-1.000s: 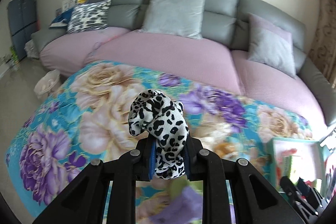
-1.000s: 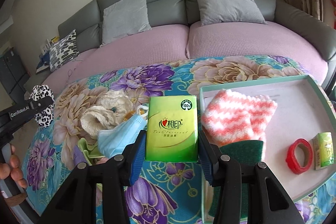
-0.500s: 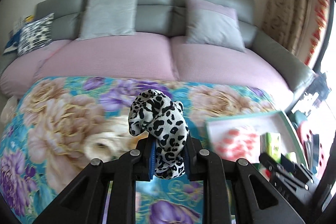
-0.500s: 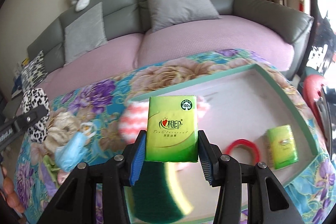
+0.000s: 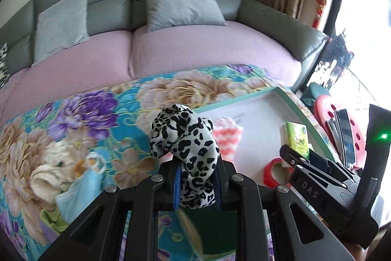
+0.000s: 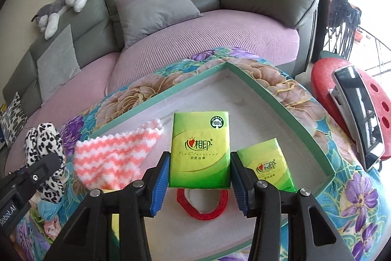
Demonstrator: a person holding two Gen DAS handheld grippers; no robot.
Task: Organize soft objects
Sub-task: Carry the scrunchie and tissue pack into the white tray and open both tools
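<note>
My left gripper (image 5: 198, 184) is shut on a black-and-white leopard-print scrunchie (image 5: 185, 146), held above the near left corner of the green-rimmed white tray (image 6: 281, 99). The scrunchie (image 6: 45, 155) also shows at the left of the right wrist view. My right gripper (image 6: 199, 177) is shut on a green tissue pack (image 6: 200, 151) and hangs over the tray's middle. In the tray lie a pink-and-white striped cloth (image 6: 114, 160), a second green tissue pack (image 6: 268, 165), a red ring (image 6: 202, 204) and a dark green sponge (image 5: 207, 231).
The tray rests on a floral cloth (image 5: 80, 119) over the table. A blue face mask (image 5: 80, 192) and other soft items lie left of the tray. A grey and pink sofa (image 5: 171, 45) is behind. A red stool (image 6: 342, 89) with a phone stands right.
Both grippers have swung right with their loads. The left one now reaches the tray's corner; the right one has gone from the tray's left edge to over its middle.
</note>
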